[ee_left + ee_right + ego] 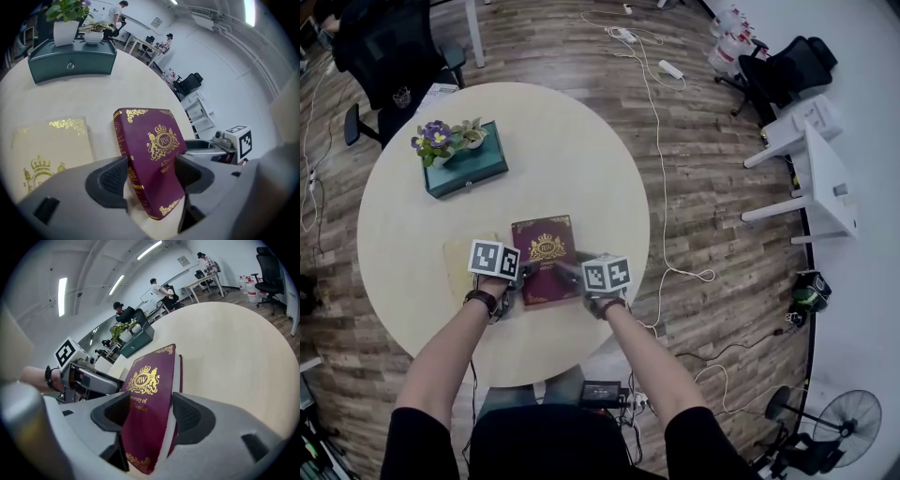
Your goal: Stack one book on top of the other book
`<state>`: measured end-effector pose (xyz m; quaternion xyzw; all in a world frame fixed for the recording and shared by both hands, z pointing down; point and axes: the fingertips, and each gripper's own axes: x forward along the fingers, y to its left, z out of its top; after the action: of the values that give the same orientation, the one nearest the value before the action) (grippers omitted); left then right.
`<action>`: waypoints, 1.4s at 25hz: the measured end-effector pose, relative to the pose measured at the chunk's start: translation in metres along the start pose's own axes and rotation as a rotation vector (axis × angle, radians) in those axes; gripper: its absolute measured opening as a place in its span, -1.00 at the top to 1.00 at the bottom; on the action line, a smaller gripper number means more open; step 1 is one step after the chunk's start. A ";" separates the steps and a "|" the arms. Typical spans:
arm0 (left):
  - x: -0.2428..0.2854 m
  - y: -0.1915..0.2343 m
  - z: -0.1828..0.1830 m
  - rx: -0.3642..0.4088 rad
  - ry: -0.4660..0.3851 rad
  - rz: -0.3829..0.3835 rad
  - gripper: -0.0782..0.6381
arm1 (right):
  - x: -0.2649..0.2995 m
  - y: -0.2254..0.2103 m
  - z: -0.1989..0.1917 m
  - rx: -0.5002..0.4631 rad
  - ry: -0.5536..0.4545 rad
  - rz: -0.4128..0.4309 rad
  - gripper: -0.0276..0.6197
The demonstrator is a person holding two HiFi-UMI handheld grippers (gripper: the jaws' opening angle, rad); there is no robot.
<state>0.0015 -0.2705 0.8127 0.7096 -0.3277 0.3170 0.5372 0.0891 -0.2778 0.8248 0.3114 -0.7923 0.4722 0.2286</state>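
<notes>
Left tool (151, 174) and right tool (152, 413) each clamp the maroon book (546, 253), jaws wide.

1. The maroon book (151, 145) is a closed hardback with its front cover up, showing a gold "RW" crest and gold corner scrollwork. Its near end sits clamped in both tools: the left gripper (151, 174) pinches the spine-side corner and the right gripper (149, 412) pinches the page-edge corner. The rest reaches away from both grippers.
2. The cream book (47, 150) is closed and lies flat, cover up, with gold ornament. It is just left of the left gripper, beside the maroon book's spine with a narrow gap, unstacked.
</notes>
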 end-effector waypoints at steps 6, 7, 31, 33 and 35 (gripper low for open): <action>0.003 0.005 -0.001 0.011 0.035 0.033 -0.07 | 0.002 0.001 0.000 -0.005 0.008 -0.005 0.03; 0.004 0.005 -0.001 0.017 0.044 0.042 -0.07 | 0.002 0.001 0.000 -0.009 0.010 -0.005 0.03; 0.004 0.009 -0.003 0.063 0.026 0.174 0.41 | -0.014 -0.008 -0.012 -0.019 0.019 -0.049 0.44; 0.004 0.007 -0.002 0.065 0.022 0.177 0.42 | -0.017 -0.008 -0.013 -0.016 0.017 -0.049 0.45; 0.002 0.007 -0.001 0.070 0.017 0.179 0.44 | -0.017 -0.008 -0.011 -0.018 0.013 -0.050 0.45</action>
<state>-0.0026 -0.2716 0.8181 0.6930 -0.3740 0.3810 0.4845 0.1075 -0.2657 0.8234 0.3260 -0.7870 0.4611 0.2483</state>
